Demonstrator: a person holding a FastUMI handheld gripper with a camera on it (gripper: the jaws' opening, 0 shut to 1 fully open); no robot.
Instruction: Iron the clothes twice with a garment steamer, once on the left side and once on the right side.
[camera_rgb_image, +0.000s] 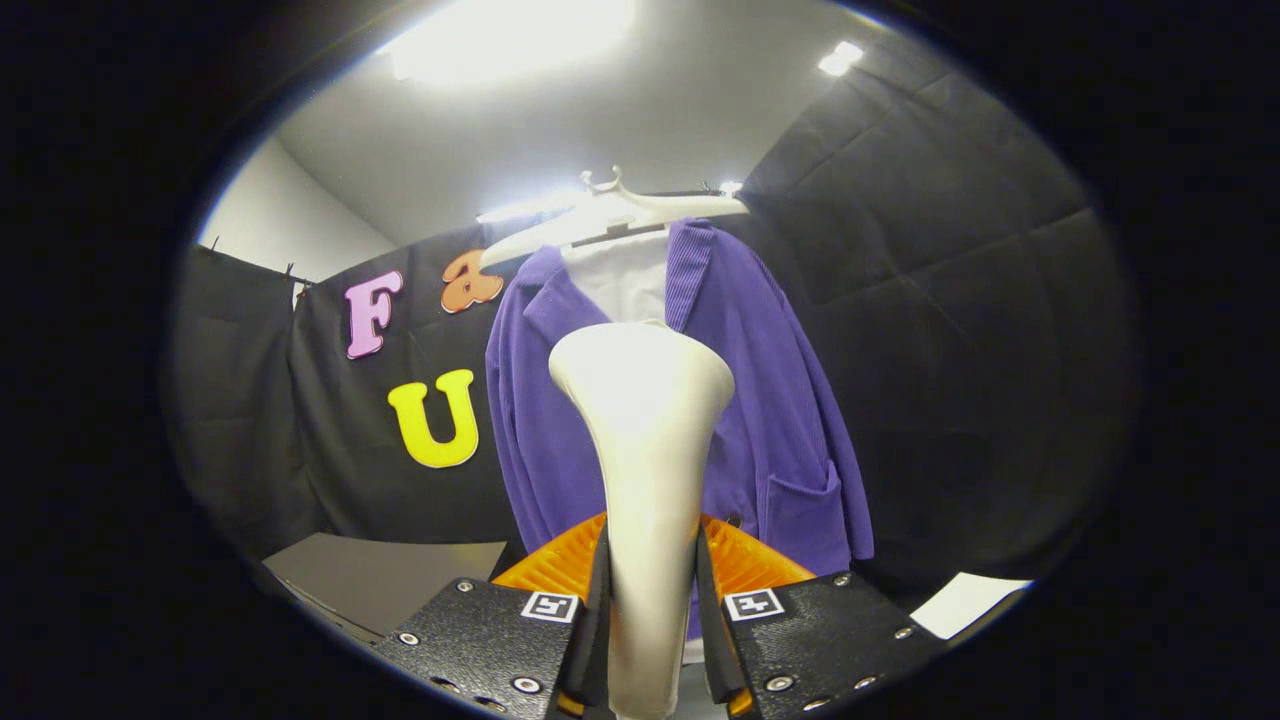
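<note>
Bright overhead light floods the white ceiling (560, 110), blown out to pure glare at the large panel (510, 35); a smaller lamp (840, 58) glows further right. The glossy cream plastic steamer head (645, 400), clamped between the gripper (650, 580) fingers, carries a soft sheen. The purple corduroy jacket (790, 400) is evenly lit and sharp. Fisheye bending curves the edges, which darken.
</note>
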